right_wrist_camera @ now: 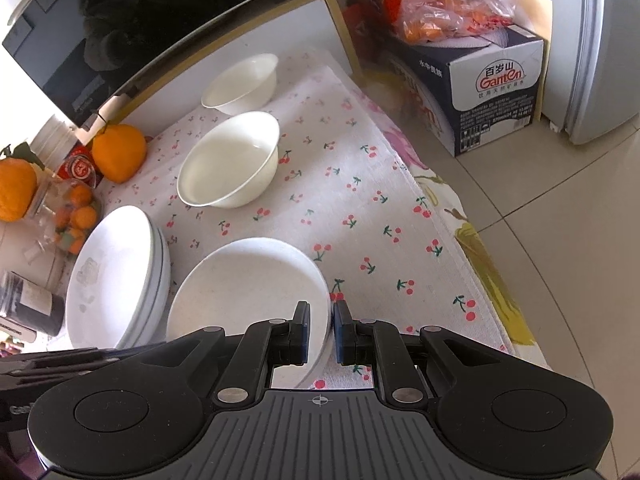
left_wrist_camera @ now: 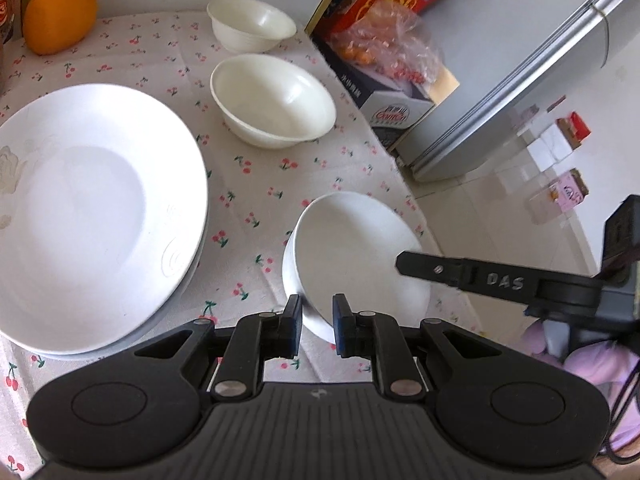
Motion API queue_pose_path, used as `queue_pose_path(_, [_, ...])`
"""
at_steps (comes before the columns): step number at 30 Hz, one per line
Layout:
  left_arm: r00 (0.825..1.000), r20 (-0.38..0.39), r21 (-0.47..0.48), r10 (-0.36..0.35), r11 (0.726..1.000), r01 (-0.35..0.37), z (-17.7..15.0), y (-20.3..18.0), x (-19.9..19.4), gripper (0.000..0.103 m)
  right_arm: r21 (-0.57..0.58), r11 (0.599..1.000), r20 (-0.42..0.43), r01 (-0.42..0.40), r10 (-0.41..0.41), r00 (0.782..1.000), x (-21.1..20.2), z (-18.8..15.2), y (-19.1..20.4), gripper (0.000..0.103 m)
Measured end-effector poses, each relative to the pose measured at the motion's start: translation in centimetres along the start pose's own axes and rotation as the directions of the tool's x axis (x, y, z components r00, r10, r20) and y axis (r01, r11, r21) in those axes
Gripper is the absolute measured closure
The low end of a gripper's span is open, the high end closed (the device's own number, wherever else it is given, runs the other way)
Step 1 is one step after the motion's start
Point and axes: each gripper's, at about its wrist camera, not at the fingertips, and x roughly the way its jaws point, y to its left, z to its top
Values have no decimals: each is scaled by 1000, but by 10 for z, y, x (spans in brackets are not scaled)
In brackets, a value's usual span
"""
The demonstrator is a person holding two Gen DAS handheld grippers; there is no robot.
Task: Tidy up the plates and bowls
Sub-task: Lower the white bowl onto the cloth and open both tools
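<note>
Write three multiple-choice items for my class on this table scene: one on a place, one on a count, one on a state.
1. In the left wrist view, where is the stack of white round plates relative to the held white round bowl?
A. To its left
B. To its right
C. Under it

2. How many bowls are on or over the cherry-print cloth?
A. Two
B. Three
C. Five

3. The fingers of the left gripper are:
A. Wide open over the cloth
B. Shut on the white bowl's rim
C. Shut on a plate

Answers:
1 A: the stack fills the left side, with the bowl at lower right.
2 B: two cream round bowls sit further back, plus the held one.
3 B: the rim sits pinched between the two fingers.
</note>
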Motion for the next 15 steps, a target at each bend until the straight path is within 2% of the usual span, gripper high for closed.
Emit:
queue_pose_path(9, [1000,-10,4,-4,1000,4,0,1,0,89,0,1000,1,-6,6,1000,3,0,0,88])
queue_pose_path(11, [1000,-8,4,3,1000,-3,1,1,0,82,3,1000,1,-13,13,1000,3,0,-1,87])
queue_pose_path(15, [1000,0,30,17,999,-17,2,-1,-3,79,6,1000,-6,-21,21,1000,3,0,-3,87])
